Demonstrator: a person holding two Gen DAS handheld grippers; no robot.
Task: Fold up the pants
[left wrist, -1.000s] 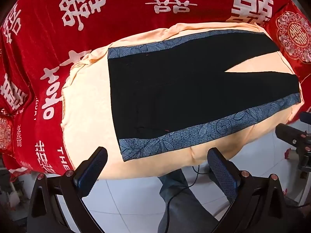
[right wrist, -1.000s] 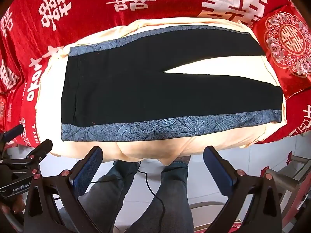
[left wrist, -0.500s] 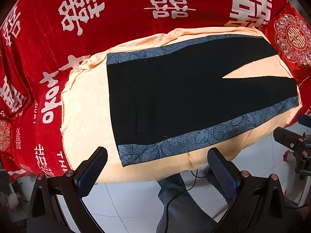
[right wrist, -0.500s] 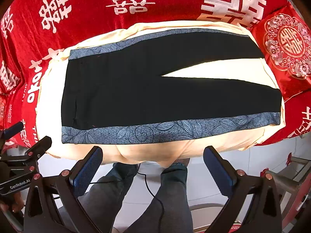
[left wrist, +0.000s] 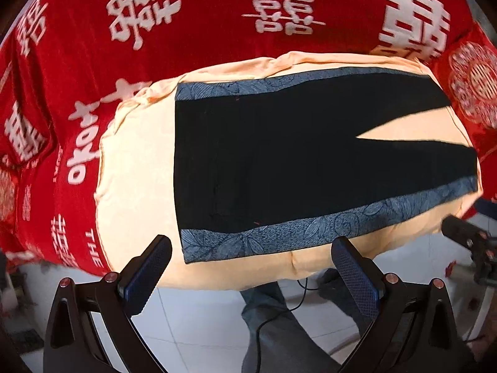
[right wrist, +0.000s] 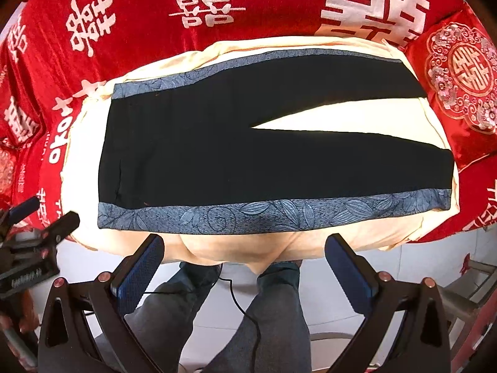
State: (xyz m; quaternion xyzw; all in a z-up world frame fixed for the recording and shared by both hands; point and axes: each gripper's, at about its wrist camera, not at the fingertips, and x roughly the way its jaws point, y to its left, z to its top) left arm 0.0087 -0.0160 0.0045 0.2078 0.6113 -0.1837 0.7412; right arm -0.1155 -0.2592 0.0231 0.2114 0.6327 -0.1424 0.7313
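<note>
Pants (right wrist: 217, 155) lie unobstructed; red pillow (right wrist: 466, 80) crowds the hems

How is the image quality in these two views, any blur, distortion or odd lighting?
Left wrist view: strong fisheye bend, dark corners, slight motion blur at the edges; the pants read as near-featureless black. Right wrist view: same bend, sharper, with the cream cloth washed out bright between the legs.

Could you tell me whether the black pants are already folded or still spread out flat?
Spread flat. The pants lie open on the cream cloth, both legs apart with a wedge of cloth between them.
</note>
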